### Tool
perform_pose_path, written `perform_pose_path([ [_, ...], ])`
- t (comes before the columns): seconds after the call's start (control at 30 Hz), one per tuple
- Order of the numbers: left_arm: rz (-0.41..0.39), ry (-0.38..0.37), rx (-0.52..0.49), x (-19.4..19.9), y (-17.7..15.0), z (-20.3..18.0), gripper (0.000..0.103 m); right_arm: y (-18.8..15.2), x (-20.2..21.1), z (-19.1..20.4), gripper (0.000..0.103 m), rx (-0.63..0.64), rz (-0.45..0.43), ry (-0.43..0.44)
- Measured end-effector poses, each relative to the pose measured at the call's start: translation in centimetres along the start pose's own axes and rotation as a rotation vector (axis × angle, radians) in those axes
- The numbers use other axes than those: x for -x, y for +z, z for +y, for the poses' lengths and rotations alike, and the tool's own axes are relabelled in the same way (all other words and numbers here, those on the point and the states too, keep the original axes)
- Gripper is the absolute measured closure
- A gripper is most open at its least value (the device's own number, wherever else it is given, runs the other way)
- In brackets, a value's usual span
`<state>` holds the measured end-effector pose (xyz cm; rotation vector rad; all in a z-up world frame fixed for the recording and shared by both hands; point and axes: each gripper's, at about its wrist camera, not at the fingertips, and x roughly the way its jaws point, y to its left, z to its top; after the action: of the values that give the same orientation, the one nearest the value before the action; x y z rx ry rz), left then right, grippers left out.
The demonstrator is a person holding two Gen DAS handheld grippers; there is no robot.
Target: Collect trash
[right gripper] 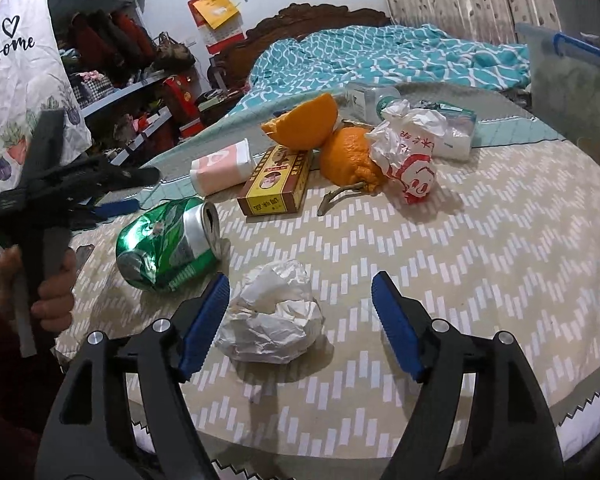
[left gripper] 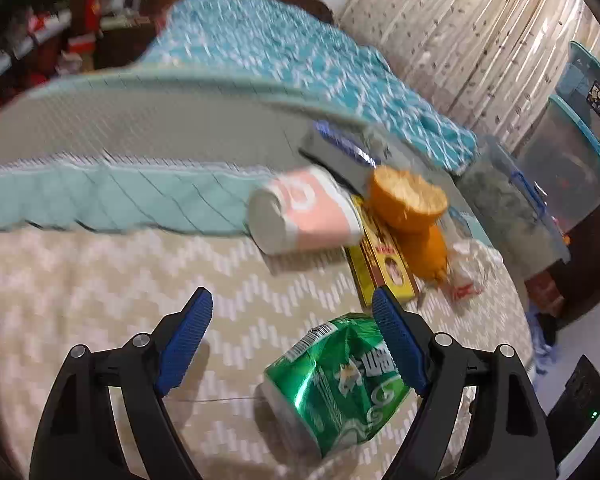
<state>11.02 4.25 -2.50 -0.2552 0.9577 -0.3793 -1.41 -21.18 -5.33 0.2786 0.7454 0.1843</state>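
Green crushed can [left gripper: 336,384] lies on the zigzag mat [left gripper: 100,280], against the right finger of the released left gripper [left gripper: 292,304]. Right gripper [right gripper: 300,292] spread wide around a white paper ball [right gripper: 272,320], not gripping. Beyond: yellow box [right gripper: 276,180], pink cup [right gripper: 220,166] on its side, orange peels [right gripper: 348,156], red-printed wrapper [right gripper: 408,152], bottle [right gripper: 372,98], then bed quilt [right gripper: 380,56].

Both grippers [left gripper: 292,336] [right gripper: 300,320]: black plastic linkage arms, silver round screws at pivots, blue ribbed finger pads [right gripper: 204,320]. Left hand [right gripper: 48,284] bare skin on black-grey handle; dark sleeve below, possibly maroon, too dim.
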Motion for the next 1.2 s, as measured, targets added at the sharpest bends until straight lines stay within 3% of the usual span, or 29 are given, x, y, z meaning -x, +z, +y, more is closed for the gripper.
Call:
perform_pose_path([
  [0.1, 0.067, -0.083, 0.051, -1.7, -0.7, 0.3, 0.025, -0.1, -0.4, 0.1, 0.028, 0.000, 0.015, 0.008],
  [0.23, 0.077, -0.115, 0.055, -2.0, -1.9, -0.3, 0.025, -0.3, -1.0, 0.2, 0.028, 0.001, 0.037, 0.021],
  [0.33, 0.066, -0.118, 0.052, -1.3, -2.4, -0.6, 0.039, -0.4, -1.2, 0.3, 0.028, 0.003, 0.041, 0.025],
  [0.37, 0.067, -0.100, 0.044, -1.2, -2.6, -0.7, 0.053, -0.5, -1.2, 0.4, 0.028, 0.003, 0.041, 0.025],
  [0.6, 0.092, -0.118, 0.084, 0.1, -5.4, -1.1, 0.057, -0.5, -1.1, 0.4, 0.028, 0.000, 0.036, 0.022],
  [0.77, 0.097, -0.080, 0.093, 1.4, -7.5, -1.5, 0.048, -0.6, -1.0, 0.2, 0.028, -0.008, 0.030, 0.017],
  [0.83, 0.145, -0.078, 0.050, 1.4, -8.8, -2.5, 0.042, -0.5, -1.0, 0.2, 0.028, -0.006, 0.029, 0.017],
  [0.87, 0.171, -0.082, 0.030, 1.4, -9.4, -2.9, 0.033, -0.6, -1.0, 0.2, 0.028, -0.006, 0.029, 0.018],
  [0.93, 0.185, -0.092, 0.006, 1.8, -9.9, -3.3, 0.030, -0.6, -0.9, 0.1, 0.028, -0.004, 0.029, 0.018],
  [1.03, 0.138, -0.086, -0.033, 3.4, -9.4, -3.3, 0.027, -0.6, -0.8, 0.2, 0.028, -0.007, 0.023, 0.019],
  [1.1, 0.061, -0.081, -0.048, 5.1, -8.1, -2.8, 0.016, -0.6, -0.8, 0.2, 0.028, -0.007, 0.024, 0.021],
  [1.2, 0.000, -0.049, -0.082, 6.0, -6.2, -2.5, 0.014, -0.6, -0.8, 0.4, 0.028, -0.003, 0.028, 0.025],
])
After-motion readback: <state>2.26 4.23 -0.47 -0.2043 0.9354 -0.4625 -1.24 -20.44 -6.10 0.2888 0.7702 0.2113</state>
